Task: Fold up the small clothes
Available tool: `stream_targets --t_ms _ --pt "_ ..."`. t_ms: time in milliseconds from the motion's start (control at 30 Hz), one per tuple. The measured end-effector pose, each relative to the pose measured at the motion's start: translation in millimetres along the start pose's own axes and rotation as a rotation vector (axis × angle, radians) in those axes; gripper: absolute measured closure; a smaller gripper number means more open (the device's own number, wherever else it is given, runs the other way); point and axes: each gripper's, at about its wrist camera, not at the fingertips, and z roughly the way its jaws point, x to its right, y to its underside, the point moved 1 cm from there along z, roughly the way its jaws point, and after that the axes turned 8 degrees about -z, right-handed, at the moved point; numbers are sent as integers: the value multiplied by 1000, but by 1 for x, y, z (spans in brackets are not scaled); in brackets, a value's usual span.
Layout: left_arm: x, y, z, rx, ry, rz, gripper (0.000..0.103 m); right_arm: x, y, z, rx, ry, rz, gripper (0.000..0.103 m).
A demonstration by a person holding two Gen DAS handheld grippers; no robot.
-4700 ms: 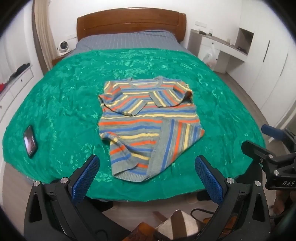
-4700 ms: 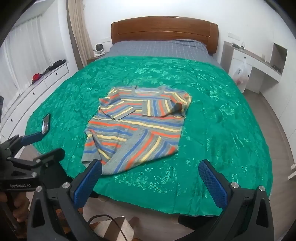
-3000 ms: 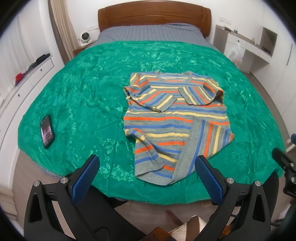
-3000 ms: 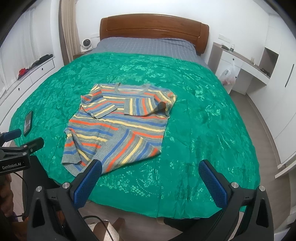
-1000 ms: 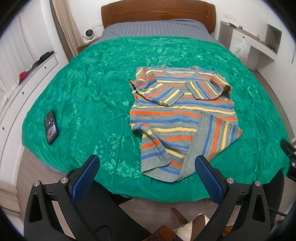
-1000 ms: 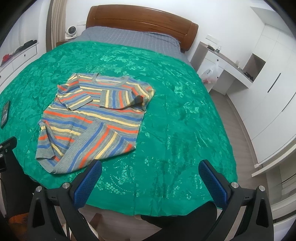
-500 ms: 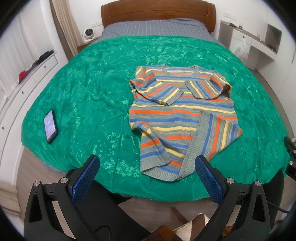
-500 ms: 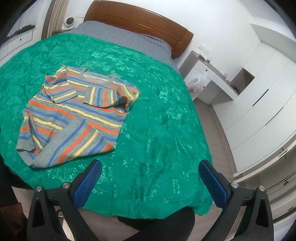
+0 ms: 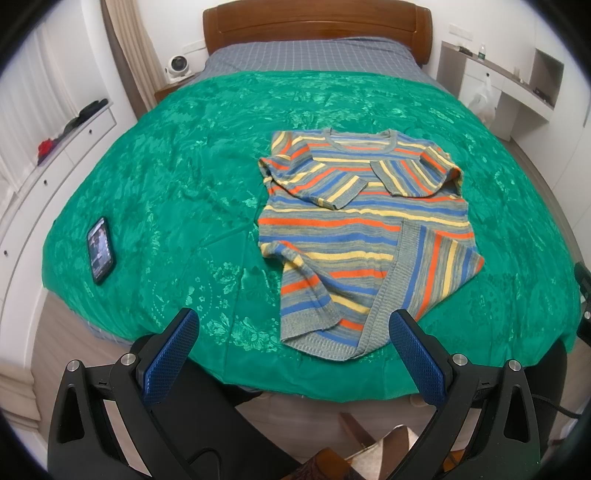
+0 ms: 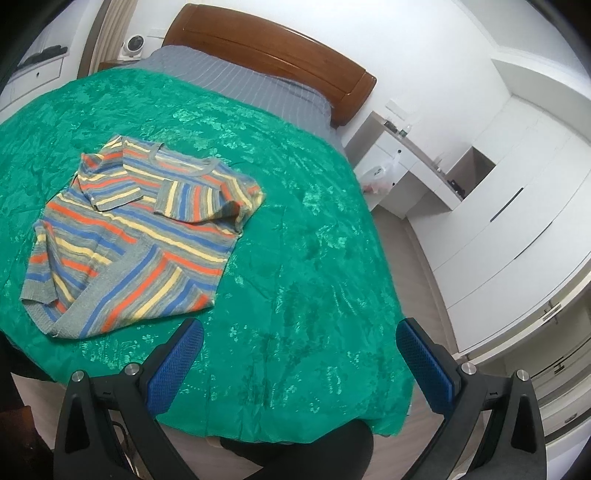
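- The striped sweater (image 9: 364, 229) lay on the green bedspread (image 9: 177, 177), in the part near the foot of the bed, a little to the right of the middle in the left wrist view.
- Both short sleeves were folded inward over the chest, and the lower right corner of the sweater was turned up, so its stripes there ran in another direction than the stripes of the body.
- The lower left part of the hem was wrinkled and a little twisted.
- The left claw (image 9: 293, 354) hung over the foot edge of the bed with its blue pads spread wide; it held nothing and did not touch the sweater.
- The right claw (image 10: 299, 363) was also spread wide and empty, over the right part of the bedspread, and the sweater (image 10: 142, 225) was to its left, well apart from its fingers.
- A black phone (image 9: 99, 250) lay on the bedspread near the left edge, well apart from the sweater.
- Behind the bedspread there was a grey checked sheet (image 9: 314, 55) and a wooden headboard (image 9: 317, 24).
- White cabinets (image 10: 517, 192) stood beside the bed on the right.
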Motion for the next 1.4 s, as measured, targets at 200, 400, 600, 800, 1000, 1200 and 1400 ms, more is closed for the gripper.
stream_targets --t_ms 200,400,600,800,1000,1200,1400 --pt "0 1 1 0 0 -3 0 3 0 0 -8 13 5 0" --pt "0 0 0 1 2 -1 0 15 0 1 -10 43 21 0" --pt "1 0 0 0 3 2 0 25 -5 -3 5 73 33 0" --pt "1 0 0 -2 3 -2 0 28 -8 -4 10 78 38 0" --pt "1 0 0 -4 2 0 0 30 -8 -3 8 77 41 0" --pt "1 0 0 -3 3 0 0 31 -8 -2 2 50 49 0" --pt "1 -1 -1 -7 2 -7 0 28 -9 -1 -3 41 47 0"
